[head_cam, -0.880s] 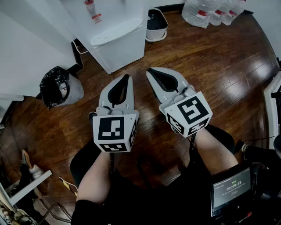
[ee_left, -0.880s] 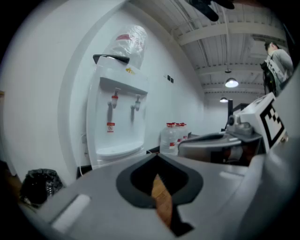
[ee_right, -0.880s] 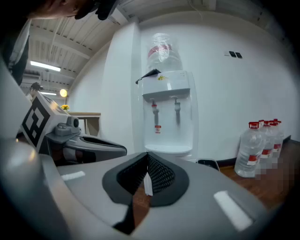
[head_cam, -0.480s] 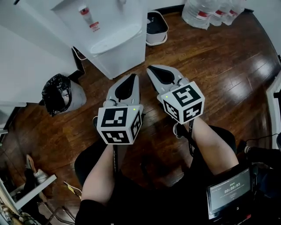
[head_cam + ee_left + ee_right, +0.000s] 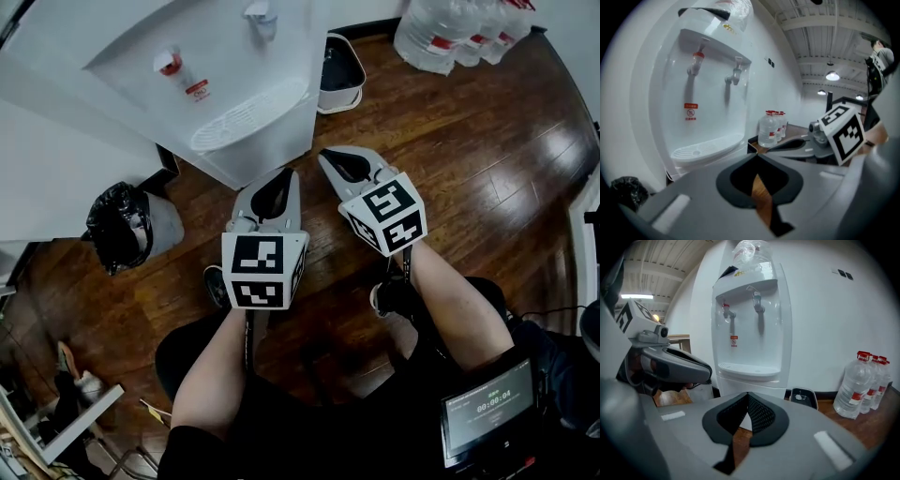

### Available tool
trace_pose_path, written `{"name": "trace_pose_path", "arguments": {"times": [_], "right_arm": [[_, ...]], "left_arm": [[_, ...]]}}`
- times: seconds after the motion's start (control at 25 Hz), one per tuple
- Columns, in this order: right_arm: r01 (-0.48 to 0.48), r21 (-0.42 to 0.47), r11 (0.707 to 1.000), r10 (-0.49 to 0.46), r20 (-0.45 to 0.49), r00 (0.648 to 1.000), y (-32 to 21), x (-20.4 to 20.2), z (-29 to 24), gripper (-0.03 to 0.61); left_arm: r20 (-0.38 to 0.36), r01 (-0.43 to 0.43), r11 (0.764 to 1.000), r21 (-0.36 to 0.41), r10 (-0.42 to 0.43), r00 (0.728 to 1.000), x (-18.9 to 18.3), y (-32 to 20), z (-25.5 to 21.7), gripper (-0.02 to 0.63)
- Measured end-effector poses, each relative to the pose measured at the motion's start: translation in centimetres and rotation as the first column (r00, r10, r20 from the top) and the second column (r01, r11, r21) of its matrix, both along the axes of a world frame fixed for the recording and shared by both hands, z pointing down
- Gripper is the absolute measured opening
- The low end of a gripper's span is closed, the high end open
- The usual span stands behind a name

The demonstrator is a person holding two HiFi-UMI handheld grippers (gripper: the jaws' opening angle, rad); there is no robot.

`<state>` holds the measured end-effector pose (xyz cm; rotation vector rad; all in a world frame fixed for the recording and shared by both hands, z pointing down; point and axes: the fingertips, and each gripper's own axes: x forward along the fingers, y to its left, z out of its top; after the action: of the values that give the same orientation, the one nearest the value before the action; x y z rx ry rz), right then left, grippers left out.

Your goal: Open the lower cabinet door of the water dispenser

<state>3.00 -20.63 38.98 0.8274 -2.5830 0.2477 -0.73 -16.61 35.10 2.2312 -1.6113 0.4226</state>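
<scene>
Straight ahead, in the upper left of the head view, stands the tall white plastic water dispenser (image 5: pixel 234 103), with a red tap and a white tap above a slotted drip tray (image 5: pixel 248 117). Its lower cabinet door (image 5: pixel 761 386) is the plain white panel under that tray, seen mid-frame in the right gripper view just above the jaws; it looks closed, and neither gripper touches it. A small red-and-white sticker (image 5: pixel 734 341) sits below the red tap, a red ring sign over print too small to read. The grey left gripper (image 5: pixel 285 173), carrying a black-and-white marker cube, has its jaws pressed together on nothing; the right gripper (image 5: pixel 327 154) beside it is likewise closed and empty. At the upper right, clear water bottles (image 5: pixel 450 28) with red caps and red labels, their print unreadable, stand on the dark wooden floor (image 5: pixel 487 141). A small screen (image 5: pixel 487 408) at the lower right shows green digits, too blurred to read.
</scene>
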Motion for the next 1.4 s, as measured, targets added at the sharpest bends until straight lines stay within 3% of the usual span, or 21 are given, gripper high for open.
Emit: {"name": "trace_pose_path", "arguments": {"times": [0.16,0.36,0.56,0.76,0.84,1.04,1.2,1.4], "right_arm": [[0.035,-0.019,0.999,-0.036,-0.027,0.999,-1.6,-1.4,1.2,0.005],[0.115,0.038,0.993,-0.106,-0.174,0.979,-3.8,-2.3,4.3,0.005],[0.133,-0.083,0.988,-0.152,-0.293,0.944,-5.4,-1.5,10.3,0.005],[0.114,-0.153,0.982,-0.161,-0.347,0.924,-7.1,-0.3,15.2,0.009],[0.1,-0.162,0.982,-0.151,-0.342,0.928,-8.1,0.2,16.2,0.057],[0.046,-0.179,0.983,-0.097,-0.286,0.953,-10.4,-0.1,16.2,0.081],[0.08,-0.194,0.978,-0.138,-0.305,0.942,-11.2,-0.3,17.7,0.178],[0.118,-0.205,0.972,-0.176,-0.296,0.939,-12.2,-2.1,17.6,0.311]], "left_arm": [[0.095,-0.026,0.999,-0.037,0.029,0.995,-0.6,-2.0,3.1,0.02],[0.079,-0.034,0.994,-0.106,0.043,0.996,-0.8,-4.4,6.9,0.02],[0.101,-0.056,0.984,-0.167,0.073,0.992,-0.5,-5.5,11.0,0.02],[0.177,-0.121,0.969,-0.218,0.161,0.971,0.4,-5.8,13.4,0.02],[0.183,-0.144,0.96,-0.239,0.19,0.965,0.9,-6.0,14.0,0.02],[0.151,-0.159,0.943,-0.294,0.21,0.966,1.6,-6.8,15.5,0.02],[0.144,-0.181,0.932,-0.314,0.235,0.961,2.0,-7.2,16.0,0.038],[0.113,-0.205,0.925,-0.32,0.252,0.961,2.5,-7.5,15.6,0.107]]}}
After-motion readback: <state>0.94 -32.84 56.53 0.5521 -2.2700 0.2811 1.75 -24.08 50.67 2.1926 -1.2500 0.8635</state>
